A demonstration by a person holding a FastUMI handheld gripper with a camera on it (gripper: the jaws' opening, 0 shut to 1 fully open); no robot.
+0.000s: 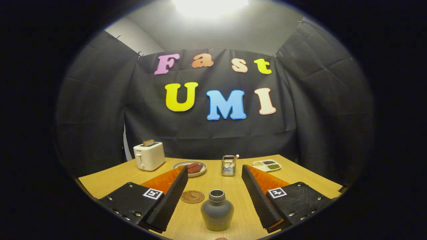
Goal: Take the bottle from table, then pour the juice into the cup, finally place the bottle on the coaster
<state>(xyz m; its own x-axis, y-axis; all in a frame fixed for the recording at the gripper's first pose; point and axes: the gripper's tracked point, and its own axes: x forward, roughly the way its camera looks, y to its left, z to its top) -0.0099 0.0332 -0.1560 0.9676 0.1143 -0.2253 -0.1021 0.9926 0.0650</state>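
A squat grey bottle (217, 210) with an open metal-rimmed neck stands upright on the wooden table (293, 173), between my two fingers and touching neither. My gripper (215, 173) is open, its fingers spread wide on either side of the bottle. A round brown coaster (192, 196) lies flat on the table just left of the bottle, beside the left finger. No part of the bottle is hidden.
Beyond the fingers stand a white toaster (148, 156) with a slice in it, a plate (180, 165) holding reddish food, a wire holder (229, 165) with sticks, and a white divided tray (267, 165) of grains. Black cloth walls close the table on three sides.
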